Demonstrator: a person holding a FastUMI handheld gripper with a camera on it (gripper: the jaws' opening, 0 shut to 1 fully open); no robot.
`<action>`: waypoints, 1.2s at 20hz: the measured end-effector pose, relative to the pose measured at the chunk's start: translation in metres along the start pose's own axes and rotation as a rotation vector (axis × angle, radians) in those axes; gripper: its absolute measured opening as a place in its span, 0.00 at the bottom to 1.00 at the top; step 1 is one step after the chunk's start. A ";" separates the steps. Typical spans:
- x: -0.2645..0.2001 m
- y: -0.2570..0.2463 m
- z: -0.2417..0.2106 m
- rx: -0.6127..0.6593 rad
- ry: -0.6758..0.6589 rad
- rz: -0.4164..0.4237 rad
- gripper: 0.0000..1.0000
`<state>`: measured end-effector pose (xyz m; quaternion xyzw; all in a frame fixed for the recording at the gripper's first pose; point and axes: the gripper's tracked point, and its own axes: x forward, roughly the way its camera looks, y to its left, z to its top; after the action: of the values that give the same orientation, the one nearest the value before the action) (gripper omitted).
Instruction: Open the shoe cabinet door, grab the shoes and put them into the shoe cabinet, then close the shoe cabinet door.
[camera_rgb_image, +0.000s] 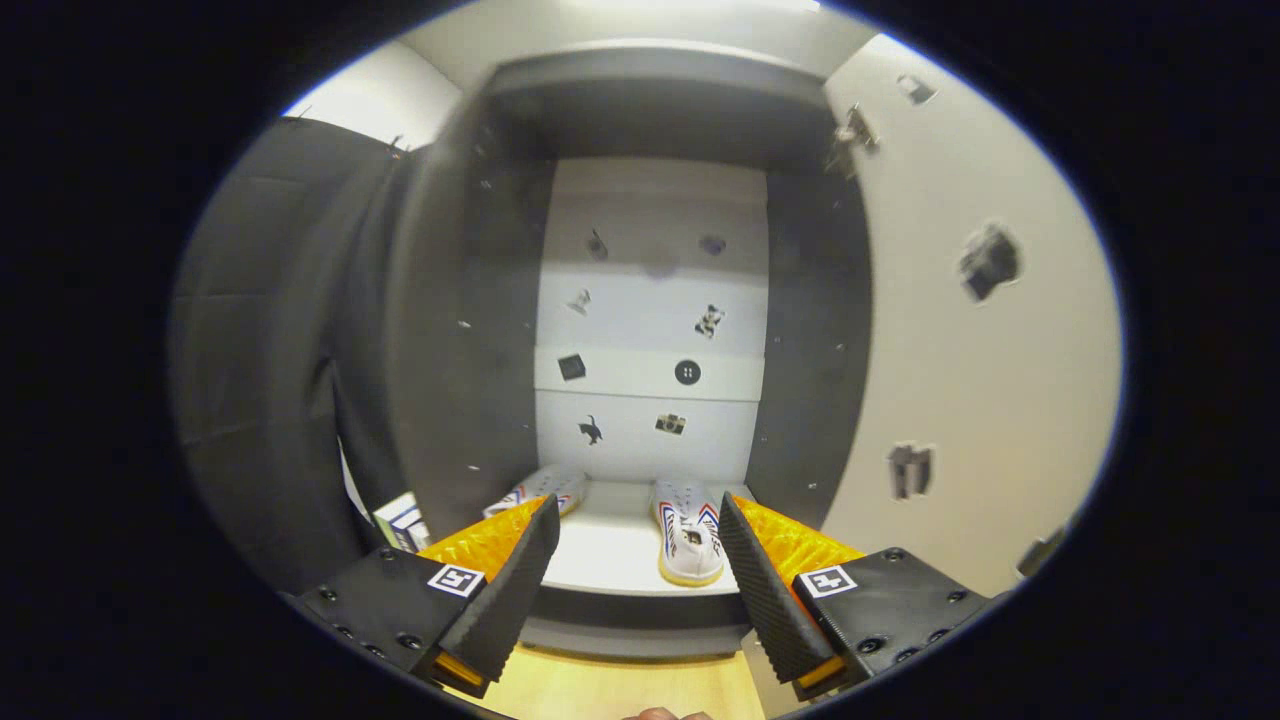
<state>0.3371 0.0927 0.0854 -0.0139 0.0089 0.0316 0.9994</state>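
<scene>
You face the open shoe cabinet (655, 110), dark side walls around a white back panel and white bottom shelf (610, 555), pale wood floor (610, 690) below. The right shoe (688, 530) runs lengthwise toward you; the left shoe (545, 490) angles toward 1 o'clock. Your gripper (638, 555) holds nothing, fingers spread wide before the shelf's front edge. The open door (980, 330) stands at 3 o'clock, leaving bare shelf between the shoes.
</scene>
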 end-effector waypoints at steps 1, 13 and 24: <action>-0.029 0.011 0.003 0.009 -0.032 0.029 0.98; -0.265 -0.039 -0.045 0.072 -0.020 0.056 0.98; -0.287 -0.248 -0.059 0.113 -0.008 -0.198 0.98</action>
<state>0.0657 -0.1741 0.0387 0.0417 0.0054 -0.0678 0.9968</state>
